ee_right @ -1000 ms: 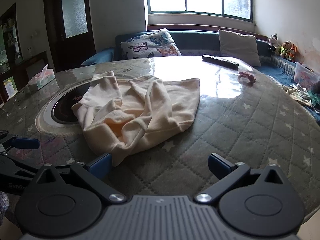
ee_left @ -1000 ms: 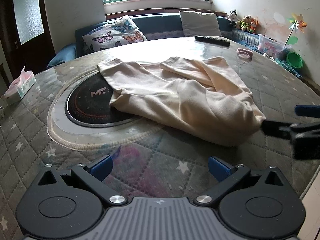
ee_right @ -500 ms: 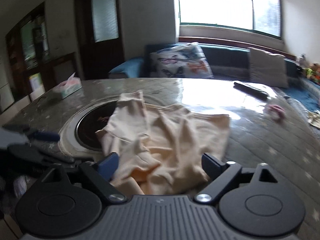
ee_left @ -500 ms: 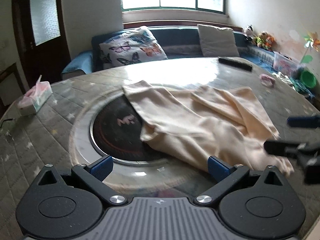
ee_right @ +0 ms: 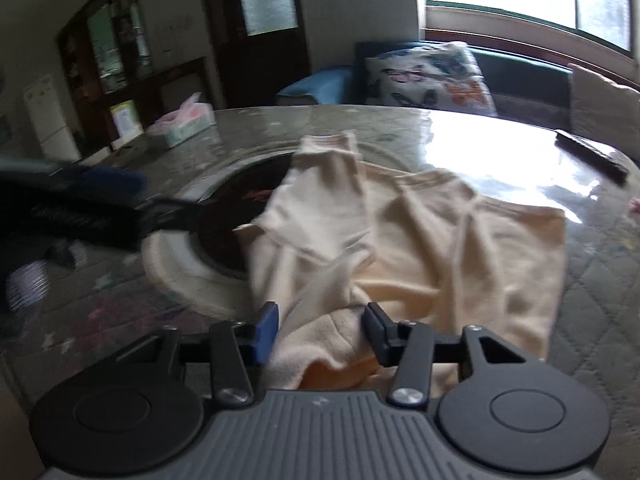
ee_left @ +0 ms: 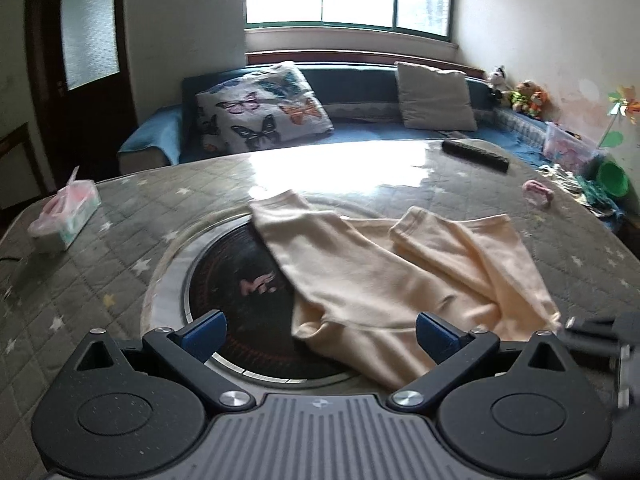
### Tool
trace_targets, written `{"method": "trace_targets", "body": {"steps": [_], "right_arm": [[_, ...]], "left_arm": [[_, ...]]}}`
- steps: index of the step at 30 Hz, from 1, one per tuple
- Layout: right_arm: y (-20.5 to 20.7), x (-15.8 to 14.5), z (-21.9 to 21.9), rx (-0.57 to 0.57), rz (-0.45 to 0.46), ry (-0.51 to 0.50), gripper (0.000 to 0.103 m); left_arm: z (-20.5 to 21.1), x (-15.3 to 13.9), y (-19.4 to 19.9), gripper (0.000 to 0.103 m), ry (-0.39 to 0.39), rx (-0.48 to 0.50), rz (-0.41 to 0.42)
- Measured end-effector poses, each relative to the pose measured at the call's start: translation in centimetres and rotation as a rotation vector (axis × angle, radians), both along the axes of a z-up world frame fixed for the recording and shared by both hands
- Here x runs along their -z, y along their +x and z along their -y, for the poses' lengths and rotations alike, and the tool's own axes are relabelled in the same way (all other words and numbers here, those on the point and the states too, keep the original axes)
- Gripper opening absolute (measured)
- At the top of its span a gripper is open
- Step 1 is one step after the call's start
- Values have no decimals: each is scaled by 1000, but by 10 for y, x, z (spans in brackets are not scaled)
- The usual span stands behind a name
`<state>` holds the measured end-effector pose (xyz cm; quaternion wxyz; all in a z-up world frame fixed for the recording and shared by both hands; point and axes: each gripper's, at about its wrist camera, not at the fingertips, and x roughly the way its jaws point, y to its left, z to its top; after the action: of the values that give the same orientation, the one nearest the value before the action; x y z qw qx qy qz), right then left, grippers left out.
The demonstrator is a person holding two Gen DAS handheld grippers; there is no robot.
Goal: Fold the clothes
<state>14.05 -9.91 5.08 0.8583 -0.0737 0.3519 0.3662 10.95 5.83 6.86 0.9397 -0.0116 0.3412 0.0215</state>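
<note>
A crumpled cream garment [ee_left: 400,280] lies on the quilted round table, partly over a dark round hob [ee_left: 240,280]; it also shows in the right wrist view [ee_right: 400,240]. My left gripper [ee_left: 320,330] is open and empty, its fingers spread over the garment's near left edge. My right gripper [ee_right: 320,326] has its jaws partly closed around the garment's near corner, with a bunch of fabric between the fingers. The right gripper shows at the right edge of the left wrist view [ee_left: 600,332]. The left gripper shows blurred at the left of the right wrist view [ee_right: 80,208].
A tissue box [ee_left: 66,212] stands at the table's left. A black remote [ee_left: 476,154] and a small pink object [ee_left: 538,192] lie at the far right. A blue sofa with a butterfly pillow [ee_left: 264,108] runs behind the table.
Both grippers have moved in toward the garment. My right gripper's jaws have narrowed around the garment's near corner. My left gripper has stayed open.
</note>
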Motion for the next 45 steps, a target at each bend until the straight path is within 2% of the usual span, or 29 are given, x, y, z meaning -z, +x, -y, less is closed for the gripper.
{"method": "trace_targets", "body": {"steps": [7, 11, 14, 16, 20, 21, 23, 25, 28, 32, 35, 41, 44, 45], "right_arm": [[-40, -4, -21, -211, 44, -4, 49], [-47, -4, -23, -229, 46, -7, 49], [-45, -10, -15, -215, 47, 3, 49], [-45, -16, -7, -207, 51, 14, 49], [-39, -33, 19, -167, 68, 43, 49], [-36, -37, 26, -150, 79, 49, 49], [-29, -46, 39, -99, 111, 53, 49], [-15, -54, 52, -36, 138, 48, 49], [15, -57, 60, 59, 154, 22, 49], [58, -52, 56, 135, 146, -10, 49], [90, -42, 50, 189, 107, -15, 48], [139, 0, 32, 264, 31, -34, 41], [151, 15, 29, 303, -3, -62, 31], [153, 18, 30, 310, -16, -63, 25]], "left_arm": [[20, 2, 29, 102, -8, 81, -29], [33, 11, 50, 96, -14, 119, -70], [40, 15, 65, 88, -14, 134, -90], [42, 17, 75, 78, -30, 137, -106], [42, 25, 91, 68, -59, 155, -143], [42, 29, 95, 57, -64, 159, -156], [39, 38, 100, 48, -86, 168, -191], [35, 44, 100, 28, -113, 170, -215], [30, 47, 92, 12, -136, 178, -213], [21, 42, 75, 10, -134, 162, -183], [11, 35, 59, 9, -136, 145, -157], [-14, 28, 17, 7, -177, 82, -130], [-26, 29, -4, 6, -204, 46, -136], [-29, 31, -10, 5, -213, 35, -139]]}}
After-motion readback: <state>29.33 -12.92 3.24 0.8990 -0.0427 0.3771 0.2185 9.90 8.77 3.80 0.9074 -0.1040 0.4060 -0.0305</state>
